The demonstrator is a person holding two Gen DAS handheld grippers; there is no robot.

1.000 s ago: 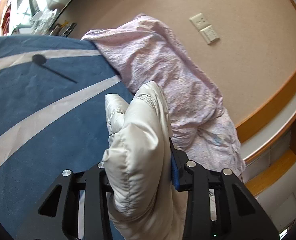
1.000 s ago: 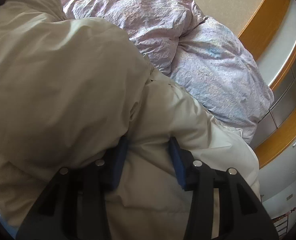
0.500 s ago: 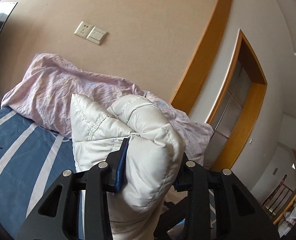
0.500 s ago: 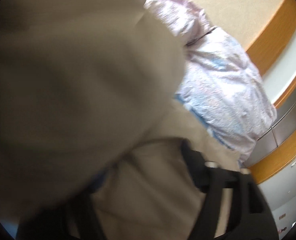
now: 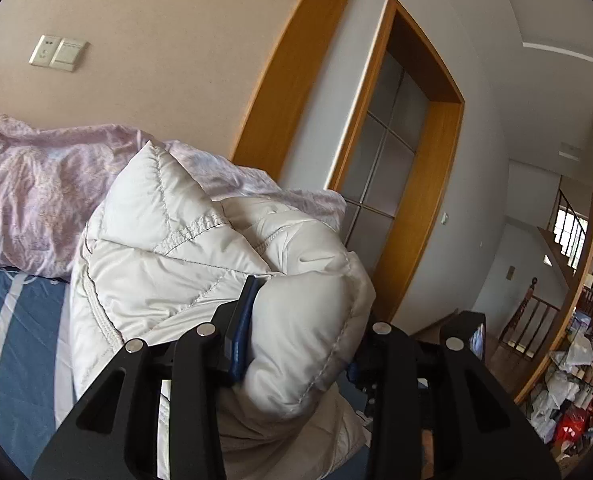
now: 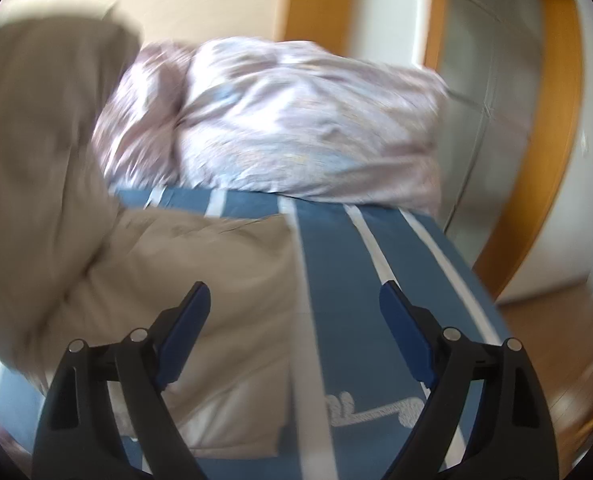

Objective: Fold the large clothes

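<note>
A cream quilted puffer jacket [image 5: 200, 264] fills the middle of the left wrist view. My left gripper [image 5: 300, 332] is shut on a thick bulge of it and holds it up above the blue striped bedsheet [image 5: 20, 340]. In the blurred right wrist view the same jacket [image 6: 200, 300] looks beige and lies on the bedsheet [image 6: 348, 280] at the left, with a lifted part rising at the far left. My right gripper [image 6: 294, 300] hovers over the jacket's right edge; its jaws are opening wide with nothing between the blue pads [image 6: 406, 340].
A crumpled pink floral duvet [image 6: 296, 128] is heaped at the head of the bed against the beige wall. A wood-framed glass door [image 5: 396, 184] stands right of the bed. Cluttered shelves [image 5: 576, 380] and stair railings show at the far right. The bed's right edge drops to a wooden floor [image 6: 556, 320].
My right gripper let go of the jacket, opened wide and drew back to the right. My left gripper rose and rolled, still clamped on the jacket.
</note>
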